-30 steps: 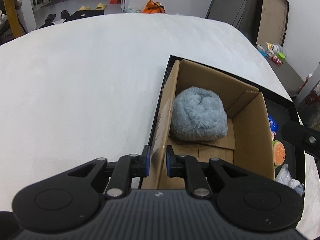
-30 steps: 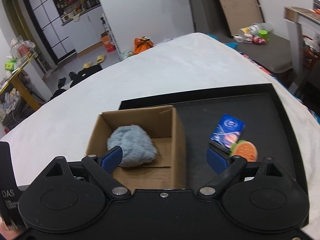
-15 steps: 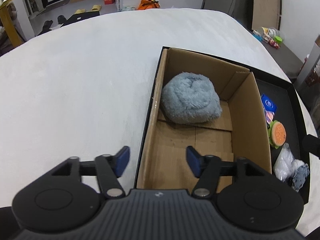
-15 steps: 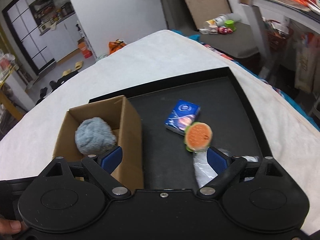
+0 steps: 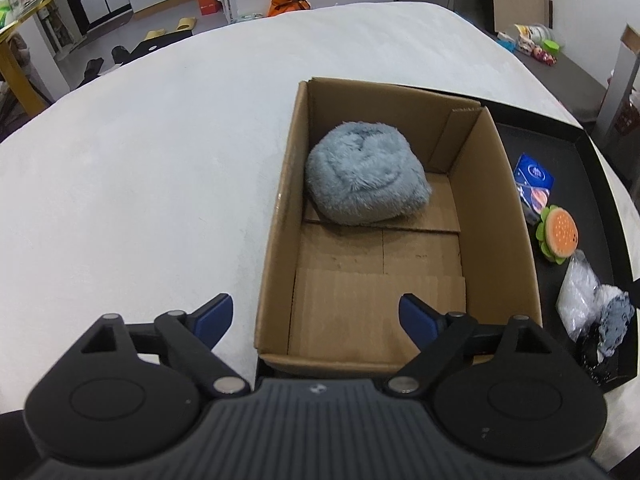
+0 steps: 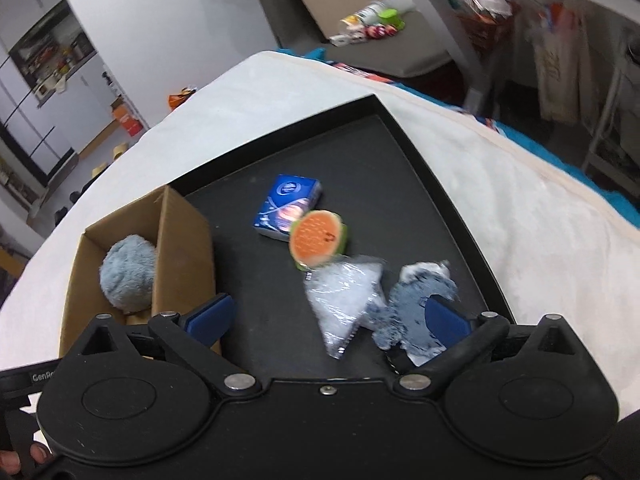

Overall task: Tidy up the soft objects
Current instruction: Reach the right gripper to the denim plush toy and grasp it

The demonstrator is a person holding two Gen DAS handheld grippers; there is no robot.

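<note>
A grey-blue fluffy ball (image 5: 364,176) lies at the far end of the open cardboard box (image 5: 276,240). My left gripper (image 5: 316,314) hangs over the box's near left corner, its jaws opening, one on each side of the left wall, pressing on nothing. On the black tray (image 6: 360,152) lie a blue packet (image 6: 288,204), an orange-and-green plush (image 6: 316,240), a clear bag of white stuff (image 6: 344,292) and a grey-blue cloth (image 6: 416,300). My right gripper (image 6: 328,316) hovers over the bag and cloth with its jaws opening and gripping nothing.
Box and tray rest on a white padded surface (image 5: 140,160). The box (image 6: 180,248) stands at the tray's left end. Past the surface's right edge are a grey bench and metal shelving. A person's fingers (image 6: 16,456) show at the lower left.
My left gripper let go of the box's left wall, opened wide and drew back. My right gripper swung from over the box to over the tray's loose items and widened.
</note>
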